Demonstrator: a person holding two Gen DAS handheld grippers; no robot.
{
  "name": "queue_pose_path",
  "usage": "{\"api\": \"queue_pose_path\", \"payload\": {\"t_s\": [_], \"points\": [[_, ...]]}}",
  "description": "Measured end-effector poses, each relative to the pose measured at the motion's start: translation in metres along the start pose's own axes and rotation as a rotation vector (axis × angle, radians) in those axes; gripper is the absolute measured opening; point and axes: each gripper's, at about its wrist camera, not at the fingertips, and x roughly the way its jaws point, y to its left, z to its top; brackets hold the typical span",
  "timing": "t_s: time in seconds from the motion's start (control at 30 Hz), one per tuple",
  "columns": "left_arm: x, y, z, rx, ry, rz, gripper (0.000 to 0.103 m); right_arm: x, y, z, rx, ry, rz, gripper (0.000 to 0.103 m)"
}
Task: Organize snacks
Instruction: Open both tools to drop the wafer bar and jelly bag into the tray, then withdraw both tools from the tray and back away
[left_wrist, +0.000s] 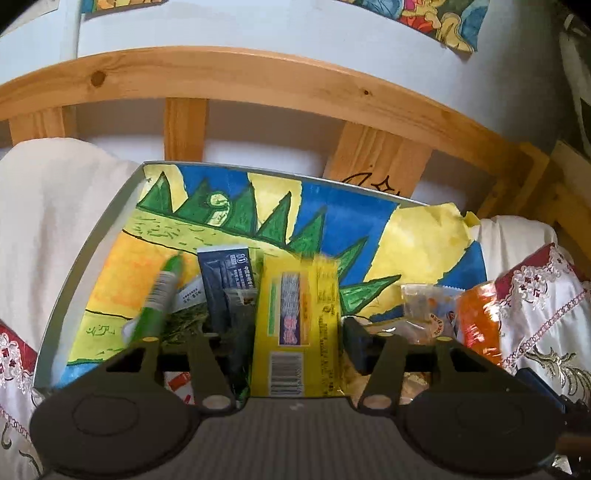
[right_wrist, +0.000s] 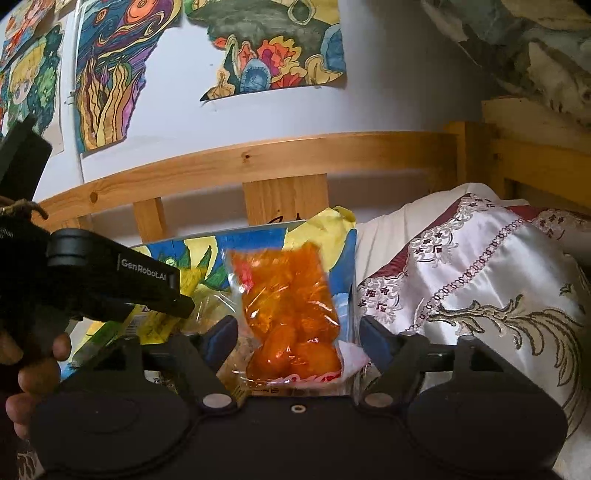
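Basically, both tongs hang over the tray (left_wrist: 92, 236) lined with a dinosaur drawing, which sits on the bed in front of the wooden headboard (left_wrist: 258, 74). Left tongs (left_wrist: 291, 343) stand wide, a yellow snack packet (left_wrist: 295, 325) between the fingers, not pinched. Right tongs (right_wrist: 295, 339) also wide, orange candy bag (right_wrist: 288, 306) loose between them at the tray's right end. Green tube (left_wrist: 159, 295) and dark box (left_wrist: 225, 280) lie left of the yellow packet.
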Motion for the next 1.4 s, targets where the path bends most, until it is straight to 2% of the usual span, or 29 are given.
{"api": "queue_pose_path", "payload": {"t_s": [0.1, 0.33, 0.5, 0.63, 0.83, 1.1, 1.4], "points": [[-0.007, 0.003, 0.0, -0.011, -0.035, -0.008, 0.08, -0.001, 0.001, 0.0, 0.005, -0.003, 0.002, 0.08], [-0.025, 0.01, -0.003, -0.011, -0.077, -0.02, 0.09, -0.009, 0.008, -0.003, -0.009, -0.022, 0.008, 0.086], [-0.049, 0.021, -0.011, -0.011, -0.152, 0.009, 0.101, -0.023, 0.014, -0.001, -0.017, -0.079, 0.008, 0.097], [-0.073, 0.037, -0.016, -0.023, -0.201, 0.027, 0.102, -0.039, 0.021, -0.001, -0.029, -0.118, 0.006, 0.102], [-0.111, 0.062, -0.032, -0.054, -0.251, 0.054, 0.102, -0.073, 0.035, -0.006, -0.07, -0.177, 0.02, 0.102], [-0.16, 0.091, -0.07, -0.059, -0.266, 0.084, 0.102, -0.124, 0.062, -0.016, -0.13, -0.252, 0.033, 0.102], [-0.201, 0.109, -0.12, -0.044, -0.265, 0.119, 0.102, -0.168, 0.085, -0.036, -0.156, -0.24, 0.054, 0.102]]}}
